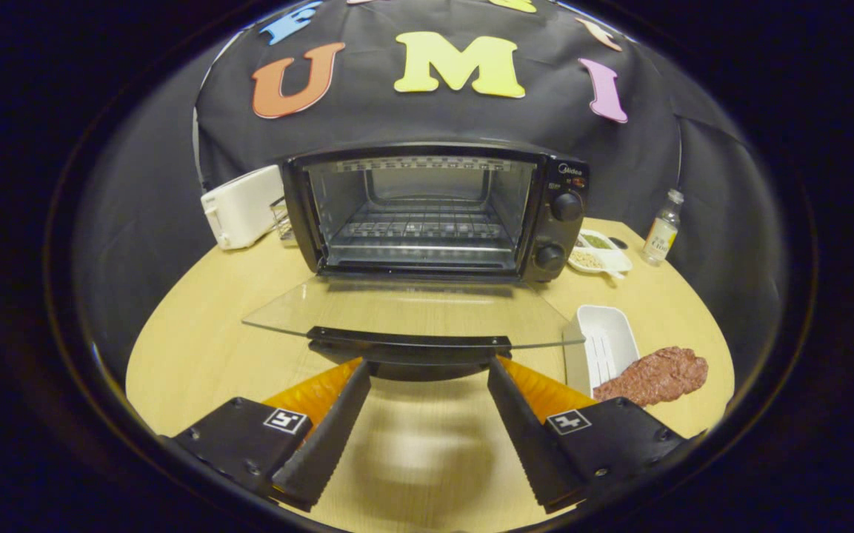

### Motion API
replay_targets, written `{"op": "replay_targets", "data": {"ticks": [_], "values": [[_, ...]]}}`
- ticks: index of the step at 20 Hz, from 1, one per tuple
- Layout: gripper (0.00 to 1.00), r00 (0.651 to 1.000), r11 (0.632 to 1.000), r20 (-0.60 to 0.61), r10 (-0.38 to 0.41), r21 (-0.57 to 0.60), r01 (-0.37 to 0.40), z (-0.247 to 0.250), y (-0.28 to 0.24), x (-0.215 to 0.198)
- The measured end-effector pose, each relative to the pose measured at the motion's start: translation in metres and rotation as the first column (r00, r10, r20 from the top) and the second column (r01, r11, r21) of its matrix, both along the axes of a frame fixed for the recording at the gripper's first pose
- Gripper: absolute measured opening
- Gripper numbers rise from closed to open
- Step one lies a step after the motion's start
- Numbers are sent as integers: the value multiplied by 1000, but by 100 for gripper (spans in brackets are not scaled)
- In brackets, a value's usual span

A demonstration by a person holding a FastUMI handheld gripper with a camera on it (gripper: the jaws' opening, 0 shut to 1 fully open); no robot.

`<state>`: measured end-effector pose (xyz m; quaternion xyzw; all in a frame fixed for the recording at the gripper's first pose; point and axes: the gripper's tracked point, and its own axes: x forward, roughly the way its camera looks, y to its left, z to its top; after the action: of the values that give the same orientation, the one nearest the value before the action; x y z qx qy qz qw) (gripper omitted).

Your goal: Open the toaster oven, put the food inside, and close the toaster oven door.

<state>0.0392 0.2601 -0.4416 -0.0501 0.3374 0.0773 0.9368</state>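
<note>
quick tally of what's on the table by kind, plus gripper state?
Appliances: 2, toaster oven door down, white toaster
Dishes: 2, white tray, condiment dish
Bottles: 1, bottle
Food: 1, meat
Total: 6
gripper open, empty, at door handle.

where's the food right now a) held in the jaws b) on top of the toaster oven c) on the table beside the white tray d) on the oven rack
c: the brown food lies on the table against the white tray, off to the side of the open gripper, whose jaws hold nothing; the toaster oven has its door down and its rack bare.
</note>
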Motion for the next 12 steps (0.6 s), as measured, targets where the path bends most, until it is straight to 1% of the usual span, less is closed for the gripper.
{"op": "replay_targets", "data": {"ticks": [3,7,10,12], "values": [[100,998,1000,-62,-7,2,7,-20,-2,-6],[100,989,999,-141,-35,26,39,-41,-5,-5],[100,989,1000,-145,-26,-14,25,-47,-8,-4],[100,988,1000,-151,-26,-12,25,-50,-9,-3]]}}
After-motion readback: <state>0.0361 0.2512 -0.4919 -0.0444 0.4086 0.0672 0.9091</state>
